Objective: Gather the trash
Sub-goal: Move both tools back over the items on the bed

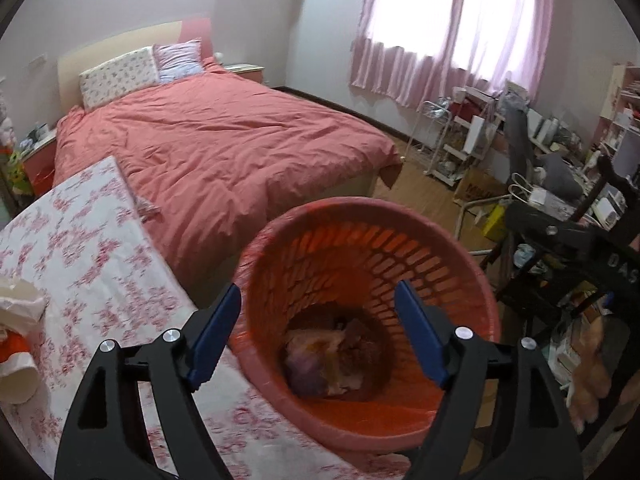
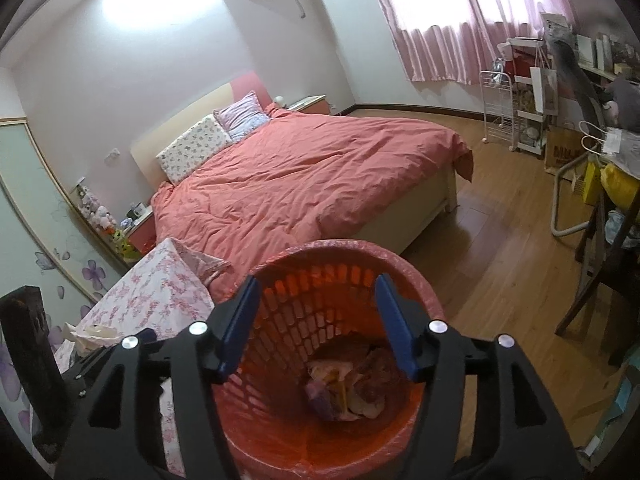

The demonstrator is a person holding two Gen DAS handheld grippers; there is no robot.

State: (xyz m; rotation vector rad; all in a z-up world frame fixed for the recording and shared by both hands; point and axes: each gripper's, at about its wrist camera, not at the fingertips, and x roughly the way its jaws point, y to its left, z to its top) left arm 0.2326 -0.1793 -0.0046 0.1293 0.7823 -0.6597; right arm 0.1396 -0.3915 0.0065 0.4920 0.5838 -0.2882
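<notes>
While I hold both grippers tipped downward over the red basket (image 1: 280, 248), each camera looks straight into its mouth. My left gripper (image 1: 318, 332) has its blue pads (image 1: 216, 336) spread wide, one on either side of the basket opening as the lens sees it, and nothing sits between them. My right gripper (image 2: 318, 322) is posed the same way, jaws wide apart and holding nothing, its pads (image 2: 240, 328) framing the slotted wall of the basket (image 2: 288, 288).

Down at the bottom of the basket lies a heap of crumpled trash (image 1: 328, 360), pale, purple and brownish pieces bunched together; it is blurred, so I cannot tell what each piece is. From the right wrist the same heap (image 2: 348, 388) shows against the far inner wall.

To my left stands a table with a pink floral cloth (image 1: 92, 248), the basket just beside its edge. On the cloth at the far left lie crumpled white paper (image 1: 20, 300) and a paper cup (image 1: 16, 380) on its side. Beyond it is the bed with a salmon cover (image 1: 224, 148).
</notes>
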